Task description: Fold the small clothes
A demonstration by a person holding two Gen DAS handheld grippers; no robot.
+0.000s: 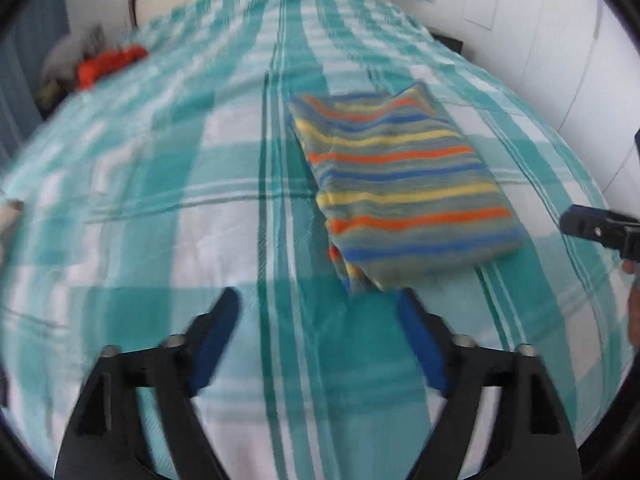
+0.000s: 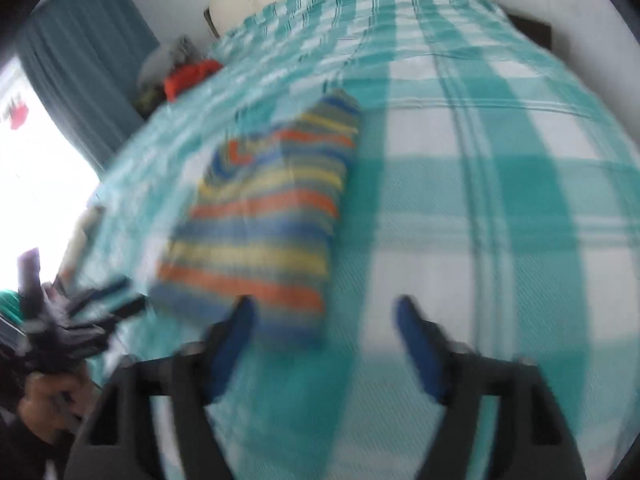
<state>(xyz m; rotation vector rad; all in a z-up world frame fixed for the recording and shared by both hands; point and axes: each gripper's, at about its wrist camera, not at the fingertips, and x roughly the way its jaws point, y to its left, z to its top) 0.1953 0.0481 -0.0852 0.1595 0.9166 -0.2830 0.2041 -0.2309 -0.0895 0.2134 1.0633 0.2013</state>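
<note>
A: Bedroom, teal-and-white checked bedspread [image 1: 224, 240]. Striped garment [image 1: 404, 184] lies on it mid-bed, folded into a compact rectangle, a loose bit sticking out at its near corner.

B: Handling?

A: Soft, light knit, limp I'd judge; layers could slide apart. Take it by the folded edges, both near corners.

B: Grippers?

A: Left gripper [image 1: 318, 332] released, nothing between the pads, just near of the garment. Right gripper [image 2: 326, 334] likewise spread and empty. Orange clothing [image 1: 110, 62] far left; view blurred.
</note>
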